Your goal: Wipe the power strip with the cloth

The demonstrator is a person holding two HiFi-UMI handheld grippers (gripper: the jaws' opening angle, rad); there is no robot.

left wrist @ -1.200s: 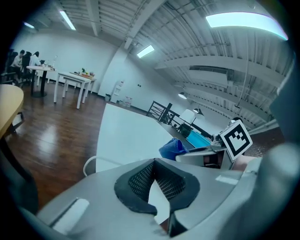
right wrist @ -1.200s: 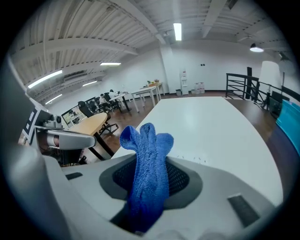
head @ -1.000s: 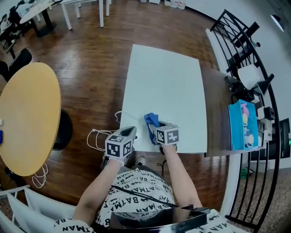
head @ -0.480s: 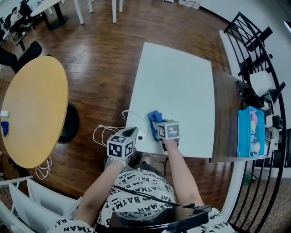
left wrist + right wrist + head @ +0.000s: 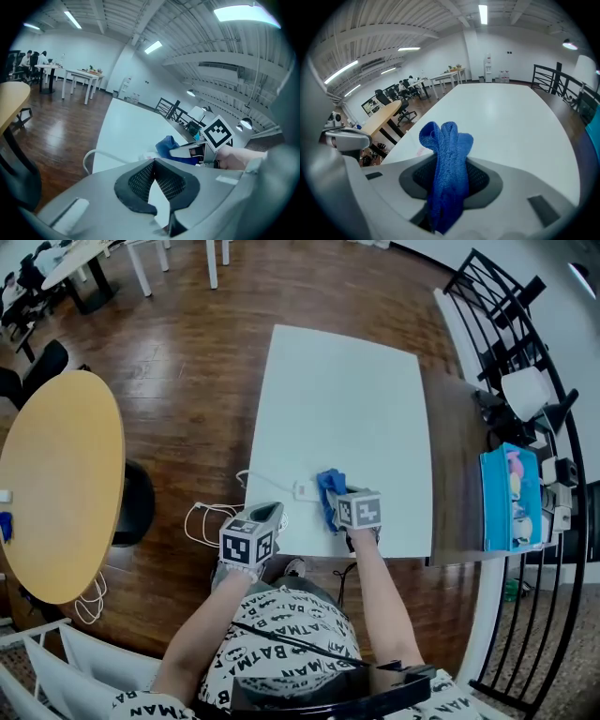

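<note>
**Cloth [image 5: 448, 161] clamped in right tool [image 5: 450, 180], power strip [image 5: 304, 490] just beside it**

Blue and bunched, the cloth stands up between the right tool's pads in the right gripper view and hangs down past them. The jaws are closed on a fold of it. In the head view this tool sits low in the middle of the frame, over the near edge of the white bench [image 5: 347, 399]. The cloth pokes out ahead of its marker cube toward the upper left.

The power strip is a small white block lying on the bench immediately left of the cloth in the frame. Whether the two touch cannot be told. A white cable [image 5: 202, 521] leads off the strip to the left. Its loops lie over the wooden floor [image 5: 187, 381] beyond the bench's edge, at lower left of centre.

The left tool [image 5: 270, 515] sits further left in the frame, at the bench's near corner, apart from the strip. In the left gripper view its pads are drawn in narrow and meet at the tips, with nothing gripped. Only a sliver of white shows between them lower down.

A round yellow table [image 5: 56, 474] fills the left edge of the head view. A blue box [image 5: 511, 498] lies at the right edge.
</note>
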